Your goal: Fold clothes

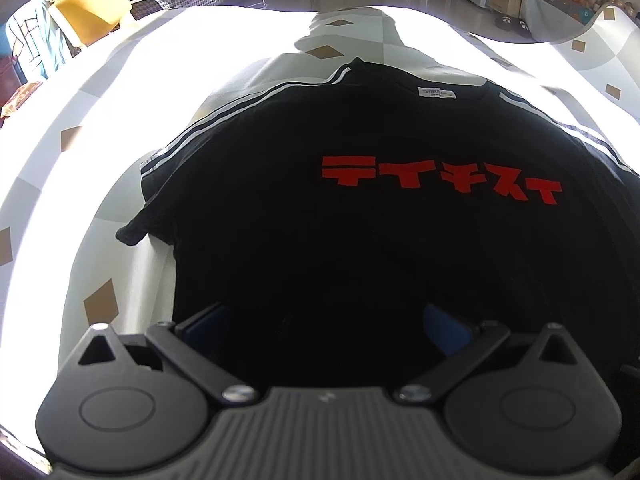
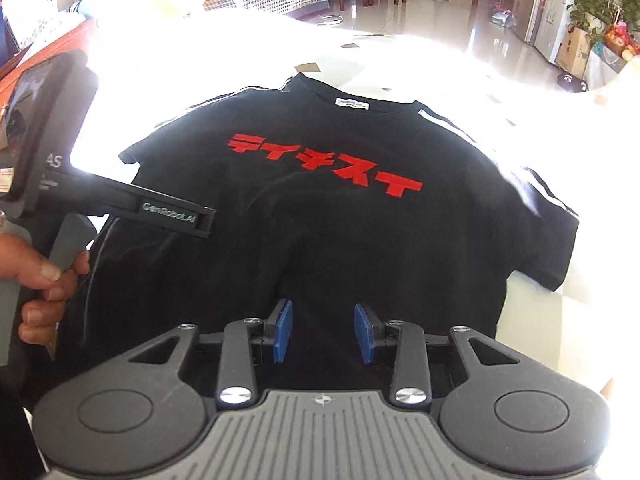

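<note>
Shirt [image 2: 320, 220], black with red lettering and white shoulder stripes, lies spread face up on a bright checked table cover [image 1: 100, 128], collar away from the cameras. Above its lower part the right gripper [image 2: 323, 330] hangs with blue pads parted, nothing between them. The left gripper [image 1: 326, 328] stands spread wide over the hem, gripping nothing.

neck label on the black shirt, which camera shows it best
The right wrist view: the white neck label sits inside the collar of the black t-shirt, evenly lit and facing the camera, though its print is too small to read. The left wrist view shows the same label smaller, beside strong glare.
</note>
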A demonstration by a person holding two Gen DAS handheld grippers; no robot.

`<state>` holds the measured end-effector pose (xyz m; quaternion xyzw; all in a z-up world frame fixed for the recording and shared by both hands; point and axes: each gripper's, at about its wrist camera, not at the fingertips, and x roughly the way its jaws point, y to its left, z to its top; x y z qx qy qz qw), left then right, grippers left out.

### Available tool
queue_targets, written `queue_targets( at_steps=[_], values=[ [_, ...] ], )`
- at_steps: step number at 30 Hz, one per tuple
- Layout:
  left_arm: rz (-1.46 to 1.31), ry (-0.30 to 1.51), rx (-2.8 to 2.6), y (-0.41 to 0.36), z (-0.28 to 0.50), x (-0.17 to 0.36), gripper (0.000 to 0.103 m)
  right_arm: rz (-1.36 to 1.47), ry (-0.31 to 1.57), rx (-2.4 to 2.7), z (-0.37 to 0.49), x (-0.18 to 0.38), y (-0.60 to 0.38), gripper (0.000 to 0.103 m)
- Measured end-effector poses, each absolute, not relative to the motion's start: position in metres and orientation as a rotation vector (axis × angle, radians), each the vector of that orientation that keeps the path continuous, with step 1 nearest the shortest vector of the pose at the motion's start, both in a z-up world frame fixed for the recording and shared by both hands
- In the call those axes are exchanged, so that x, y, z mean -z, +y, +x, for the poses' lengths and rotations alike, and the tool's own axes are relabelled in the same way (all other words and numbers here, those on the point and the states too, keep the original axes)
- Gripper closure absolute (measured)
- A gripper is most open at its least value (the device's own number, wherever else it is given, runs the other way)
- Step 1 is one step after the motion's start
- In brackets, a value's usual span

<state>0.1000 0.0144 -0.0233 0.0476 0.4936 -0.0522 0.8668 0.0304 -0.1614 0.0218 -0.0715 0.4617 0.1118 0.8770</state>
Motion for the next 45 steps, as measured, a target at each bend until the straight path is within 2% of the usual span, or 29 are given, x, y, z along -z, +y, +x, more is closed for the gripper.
queue_targets(
  at_steps=[11, 20, 23, 24, 28, 45],
  values=[
    [0.103, 1.013, 0.117, 0.012, 0.101, 0.024, 0.000, -0.131, 0.985, -0.136, 0.061, -0.014, -0.184, 0.064],
    [0.095, 1.038, 0.113, 0.012, 0.105, 0.032, 0.000, -0.016, 1.092, -0.034, 0.087, 0.011, -0.204, 0.063],
    [0.096, 1.047, 0.110, 0.012, 0.105, 0.036, 0.000, -0.051, 1.076, -0.015, 0.090, 0.014, -0.203, 0.071],
    [0.097, 1.047, 0.110, 0.012, 0.106, 0.036, 0.000, -0.061, 1.071, -0.006, 0.092, 0.015, -0.203, 0.079],
    [0.092, 1.044, 0.106, 0.012, 0.107, 0.037, 0.000, -0.092, 1.054, 0.040, 0.099, 0.016, -0.206, 0.094],
    [0.064, 1.005, 0.065, 0.016, 0.123, 0.043, 0.000, -0.130, 1.022, 0.165, 0.119, 0.024, -0.212, 0.096]
  ],
)
